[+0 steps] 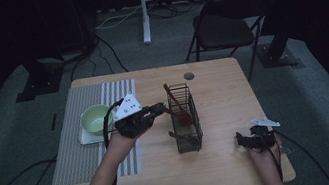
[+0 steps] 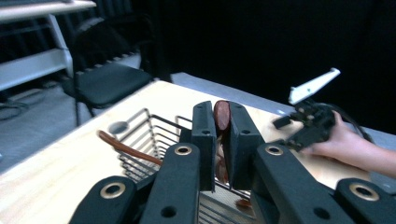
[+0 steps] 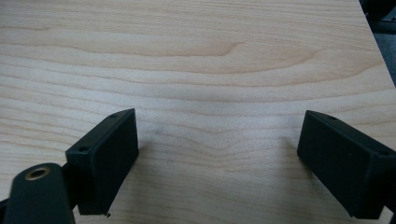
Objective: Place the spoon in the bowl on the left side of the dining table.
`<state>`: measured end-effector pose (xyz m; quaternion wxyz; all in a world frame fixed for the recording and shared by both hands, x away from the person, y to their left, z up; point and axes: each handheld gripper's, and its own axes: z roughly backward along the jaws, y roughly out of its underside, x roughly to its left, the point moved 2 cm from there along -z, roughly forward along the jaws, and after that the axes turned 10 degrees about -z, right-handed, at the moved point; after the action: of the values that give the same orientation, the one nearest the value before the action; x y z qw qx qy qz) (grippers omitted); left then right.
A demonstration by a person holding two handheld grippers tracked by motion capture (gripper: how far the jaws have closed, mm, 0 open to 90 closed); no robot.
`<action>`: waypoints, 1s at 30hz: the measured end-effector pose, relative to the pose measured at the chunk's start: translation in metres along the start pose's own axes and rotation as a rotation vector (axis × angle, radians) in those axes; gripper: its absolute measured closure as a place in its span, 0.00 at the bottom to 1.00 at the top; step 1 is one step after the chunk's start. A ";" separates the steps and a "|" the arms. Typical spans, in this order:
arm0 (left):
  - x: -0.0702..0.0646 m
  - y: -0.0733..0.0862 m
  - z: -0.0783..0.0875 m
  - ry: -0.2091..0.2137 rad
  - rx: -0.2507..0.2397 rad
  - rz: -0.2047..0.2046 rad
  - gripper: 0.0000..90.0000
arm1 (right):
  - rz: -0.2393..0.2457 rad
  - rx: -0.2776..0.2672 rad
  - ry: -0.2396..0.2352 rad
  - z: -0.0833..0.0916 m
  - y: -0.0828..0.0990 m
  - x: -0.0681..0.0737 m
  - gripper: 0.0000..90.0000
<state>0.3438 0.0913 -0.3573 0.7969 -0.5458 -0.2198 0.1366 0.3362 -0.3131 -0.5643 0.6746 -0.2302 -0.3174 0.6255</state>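
From the high view, a pale wooden worktop [image 1: 225,163] carries a striped mat [image 1: 81,152] at the left with a green bowl [image 1: 94,118] on a white square coaster, and a black wire basket [image 1: 186,119] near the middle holding reddish-brown wooden utensils. The left hand-held gripper [image 1: 157,109] reaches to the basket's left side, touching or just beside one utensil handle; the right hand-held gripper [image 1: 241,139] rests low near the worktop's right front edge, well apart from the basket. The dim light makes it hard to count the utensils or tell spoons from forks. In the left gripper view, the left hand-held gripper [image 2: 222,140] is clamped on a reddish-brown utensil [image 2: 222,114], only its rounded end showing above the pads; another curved brown handle [image 2: 126,147] lies across the basket rim [image 2: 154,123]. The judged risk is that the narrow grip lets the utensil pivot or slip, or that its hidden lower part catches on the wires and drags or tips the light basket, which nothing steadies. How much of the utensil sits inside the basket is blocked by the jaws. In the right gripper view, the right hand-held gripper [image 3: 217,163] stands wide apart and empty over bare wood grain.
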 end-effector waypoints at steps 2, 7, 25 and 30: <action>0.001 -0.002 0.002 -0.017 -0.002 -0.007 0.93 | 0.001 0.001 0.000 0.000 0.000 0.000 0.13; 0.003 -0.006 0.008 -0.026 -0.035 0.003 0.93 | 0.001 0.001 -0.001 0.000 0.000 0.000 0.13; 0.023 -0.004 0.036 -0.173 -0.087 0.032 0.93 | 0.001 0.000 0.000 0.000 0.000 0.000 0.13; 0.030 0.004 0.044 -0.224 -0.065 0.036 0.93 | 0.001 0.000 0.000 0.000 0.000 0.000 0.13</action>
<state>0.3478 0.1416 -0.3419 0.7467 -0.5565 -0.3018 0.2040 0.3362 -0.3131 -0.5643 0.6743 -0.2302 -0.3172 0.6259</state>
